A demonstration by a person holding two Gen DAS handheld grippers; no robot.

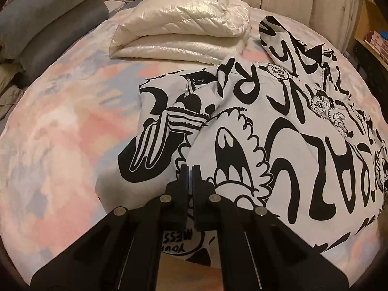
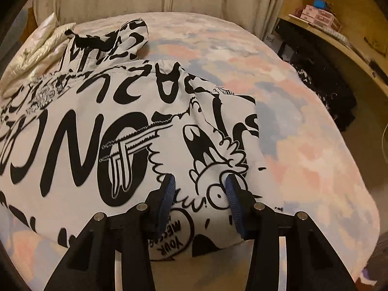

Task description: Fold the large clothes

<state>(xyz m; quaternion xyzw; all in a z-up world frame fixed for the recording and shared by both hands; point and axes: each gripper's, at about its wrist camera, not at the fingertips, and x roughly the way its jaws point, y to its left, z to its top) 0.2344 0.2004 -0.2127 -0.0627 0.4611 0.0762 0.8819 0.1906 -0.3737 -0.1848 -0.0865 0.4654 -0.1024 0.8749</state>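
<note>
A large white jacket with black cartoon and letter print (image 1: 278,126) lies spread on the bed, its hood toward the far side and a sleeve folded over its left part. It also fills the right wrist view (image 2: 121,126). My left gripper (image 1: 189,169) is shut, its black fingers close together over the jacket's near hem; whether cloth is pinched between them does not show. My right gripper (image 2: 198,184) is open, its blue-padded fingers (image 2: 169,191) set wide apart just above the jacket's near right part, nothing between them.
A pastel pink and blue bedspread (image 1: 60,133) covers the bed. A folded shiny cream puffer garment (image 1: 184,29) lies at the far side. Grey pillows (image 1: 48,24) sit far left. A wooden desk (image 2: 339,36) with boxes and dark clothing (image 2: 322,89) stands right of the bed.
</note>
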